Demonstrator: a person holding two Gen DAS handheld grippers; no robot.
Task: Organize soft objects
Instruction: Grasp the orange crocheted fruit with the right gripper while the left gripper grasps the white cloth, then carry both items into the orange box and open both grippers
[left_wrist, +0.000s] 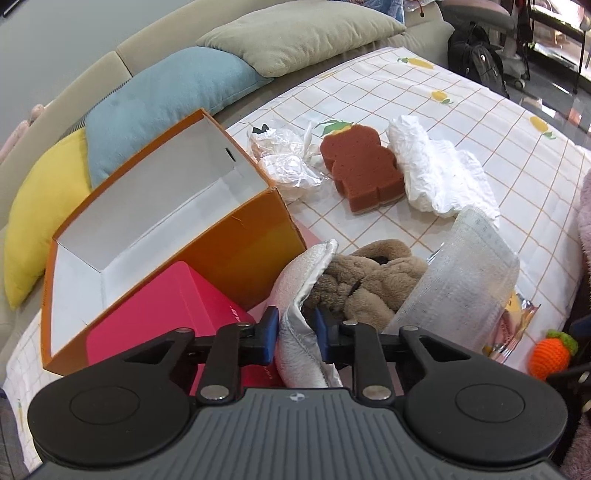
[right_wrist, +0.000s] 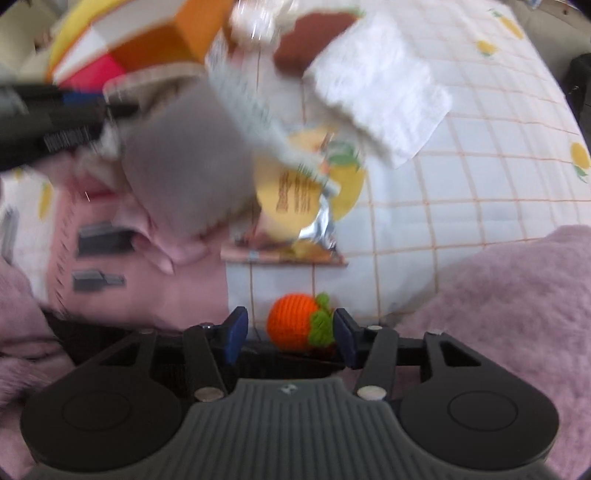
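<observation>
A silver-grey padded pouch (left_wrist: 295, 280) lies on the bed with a brown plush toy (left_wrist: 373, 280) inside it. My left gripper (left_wrist: 295, 328) is shut on the pouch's near rim, one blue pad on each side of the fabric. In the blurred right wrist view, a small orange crocheted fruit (right_wrist: 295, 325) with a green top sits between the fingers of my right gripper (right_wrist: 290, 336). That gripper is open, with a gap beside the left pad. An open orange box (left_wrist: 236, 236) with a white inside stands left of the pouch.
A pink box (left_wrist: 166, 306) leans against the orange box. Beyond lie a brown sponge (left_wrist: 362, 166), a white crumpled cloth (left_wrist: 439, 173) and a clear plastic bag (left_wrist: 284, 158). A snack packet (right_wrist: 306, 199) lies by the pouch. Pillows (left_wrist: 166, 99) line the far side. A pink fluffy blanket (right_wrist: 498, 302) lies at right.
</observation>
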